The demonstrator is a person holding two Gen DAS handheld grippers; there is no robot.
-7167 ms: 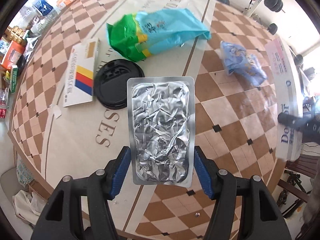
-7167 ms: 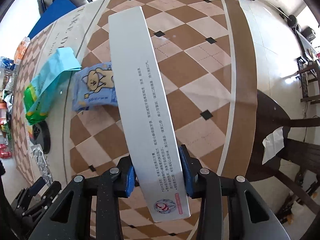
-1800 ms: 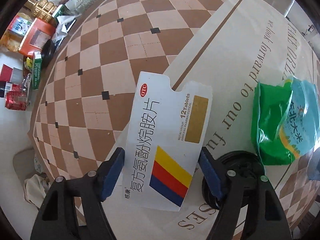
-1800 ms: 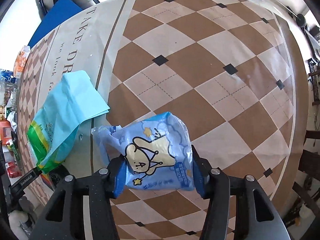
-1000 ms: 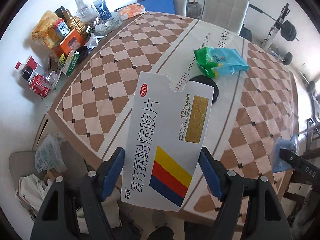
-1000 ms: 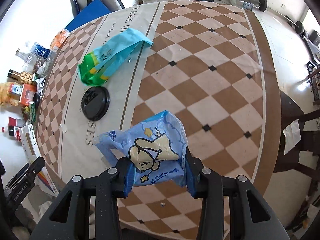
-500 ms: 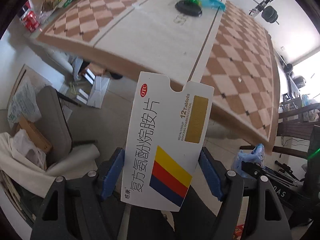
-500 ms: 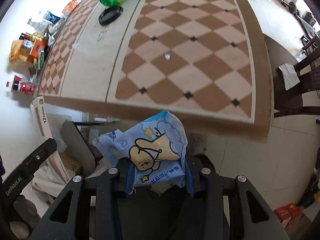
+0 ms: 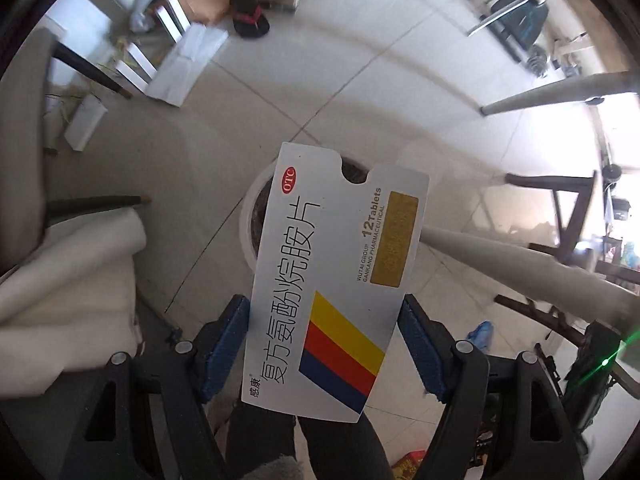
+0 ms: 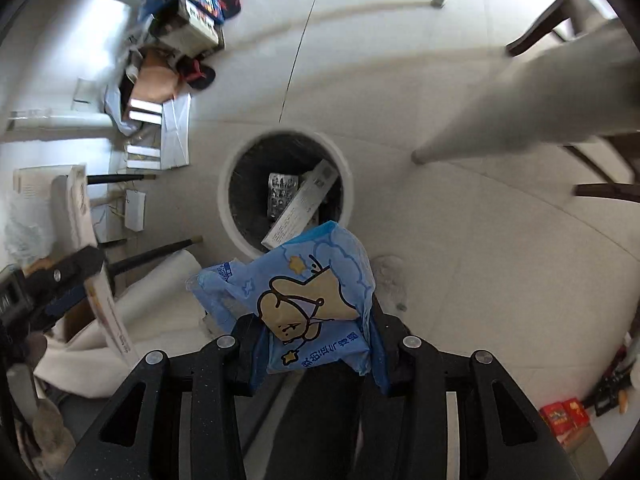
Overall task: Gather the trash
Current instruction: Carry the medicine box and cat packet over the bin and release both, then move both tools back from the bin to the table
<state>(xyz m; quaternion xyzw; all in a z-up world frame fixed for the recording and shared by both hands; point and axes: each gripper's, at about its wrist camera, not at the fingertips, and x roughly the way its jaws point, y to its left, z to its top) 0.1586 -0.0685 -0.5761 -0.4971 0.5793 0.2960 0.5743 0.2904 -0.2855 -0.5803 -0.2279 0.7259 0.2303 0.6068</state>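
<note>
My left gripper is shut on a flat white medicine box with yellow, red and blue stripes, held above the floor. The box hides most of a round white bin behind it. My right gripper is shut on a blue snack wrapper with a cartoon bear, just short of the same bin. Inside the bin lie a foil blister pack and a long white box. The left gripper and its box show at the left of the right wrist view.
Table legs and dark chair legs stand to the right of the bin. Cardboard, white boxes and slippers clutter the floor at the far left. A white padded roll lies beside the bin on the left.
Both grippers have swung down from the table edge to the floor, each keeping its item. The bin has come into view below them.
</note>
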